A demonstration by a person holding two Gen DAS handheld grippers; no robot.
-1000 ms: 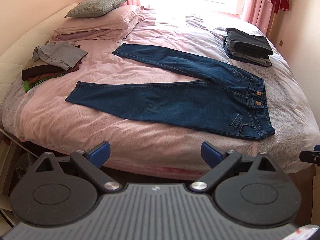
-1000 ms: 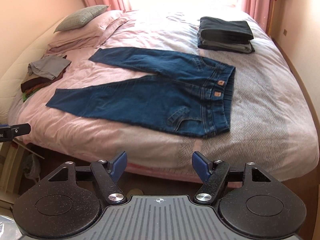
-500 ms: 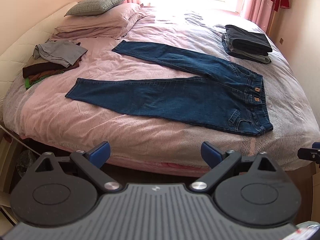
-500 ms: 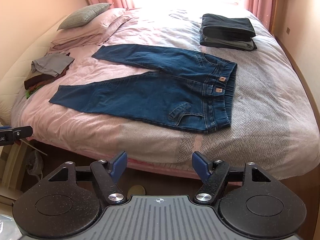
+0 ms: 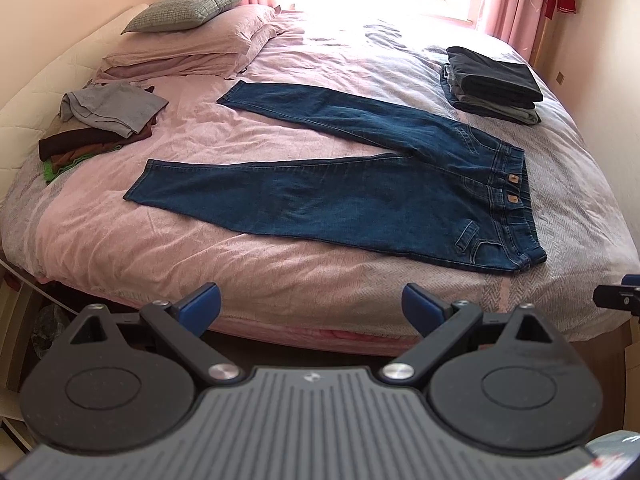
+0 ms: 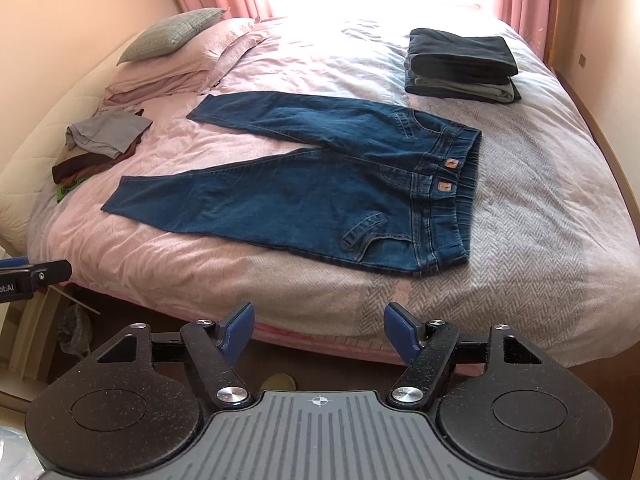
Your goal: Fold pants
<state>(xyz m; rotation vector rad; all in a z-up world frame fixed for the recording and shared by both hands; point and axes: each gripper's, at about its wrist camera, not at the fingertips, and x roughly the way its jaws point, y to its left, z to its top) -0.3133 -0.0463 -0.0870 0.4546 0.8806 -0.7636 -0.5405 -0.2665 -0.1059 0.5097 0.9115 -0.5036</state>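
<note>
Pants (image 5: pixel 360 192) mid-bed (image 5: pixel 100 248) — folded stack (image 5: pixel 492 84) behind right, pillows (image 5: pixel 184 40) behind left.

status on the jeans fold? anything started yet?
Done: the jeans lie flat and unfolded on the bed, legs spread apart; a folded stack sits at the far right. In hand: nothing. The left gripper and right gripper are both open, short of the bed edge. Left: every fold, starting with laying one leg over the other.
</note>
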